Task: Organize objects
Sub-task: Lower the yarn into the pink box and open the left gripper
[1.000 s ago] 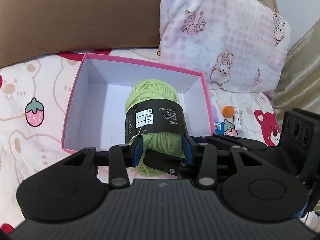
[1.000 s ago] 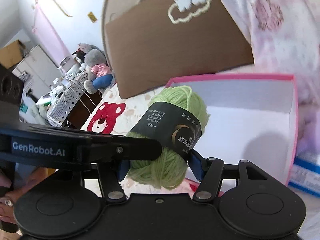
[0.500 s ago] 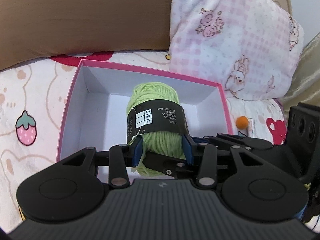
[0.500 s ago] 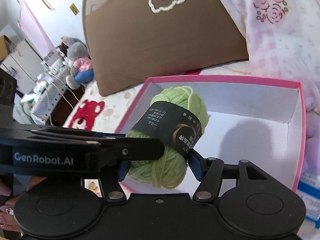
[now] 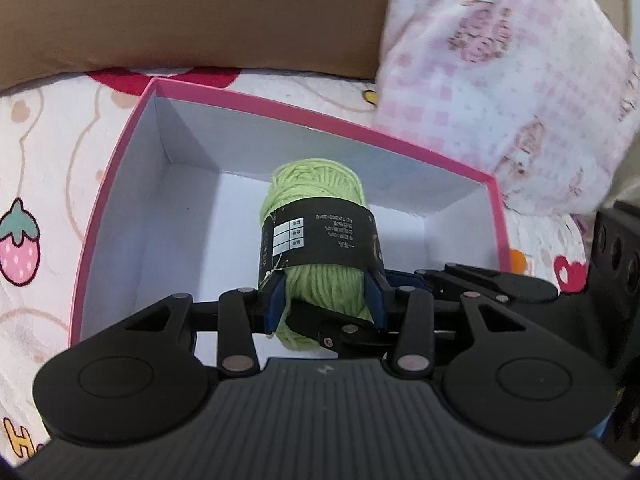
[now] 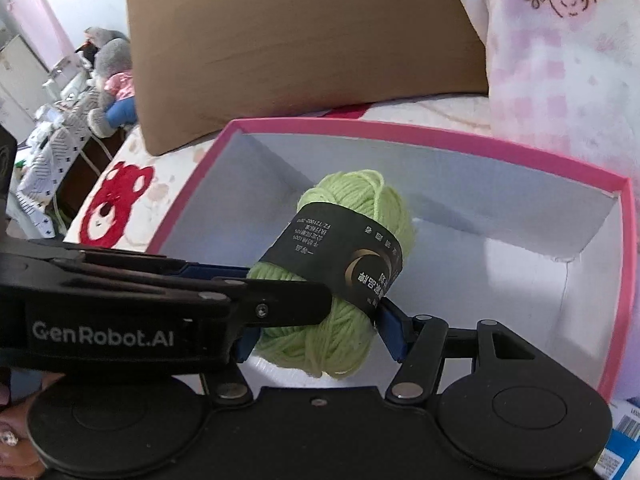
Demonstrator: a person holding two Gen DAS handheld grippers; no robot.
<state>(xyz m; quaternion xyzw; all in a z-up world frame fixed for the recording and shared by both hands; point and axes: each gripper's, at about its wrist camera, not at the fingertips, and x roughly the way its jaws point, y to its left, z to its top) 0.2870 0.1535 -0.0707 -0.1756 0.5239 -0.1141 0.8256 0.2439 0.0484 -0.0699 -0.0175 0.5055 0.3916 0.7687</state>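
A light green yarn ball (image 5: pixel 316 196) with a black paper band hangs low inside a pink box (image 5: pixel 320 114) with a white interior. My left gripper (image 5: pixel 324 300) is shut on its lower part, blue pads pressing both sides. My right gripper (image 6: pixel 320 336) is also shut on the same yarn ball (image 6: pixel 356 200), from the other side. In the right wrist view the left gripper's fingers (image 6: pixel 280 308) reach in from the left, crossing over the box's (image 6: pixel 400 130) near corner. I cannot tell whether the yarn touches the box floor.
The box lies on a bedsheet printed with bears and strawberries (image 5: pixel 20 248). A brown cushion (image 5: pixel 200 12) and a pink patterned pillow (image 5: pixel 500 80) stand behind it. An orange ball (image 5: pixel 518 262) and a blue-white packet (image 6: pixel 624 436) lie right of the box. A plush toy (image 6: pixel 112 80) sits beyond the bed.
Both grippers have sunk and moved forward together with the yarn still held. The box now looks larger and closer, and the yarn sits between its walls.
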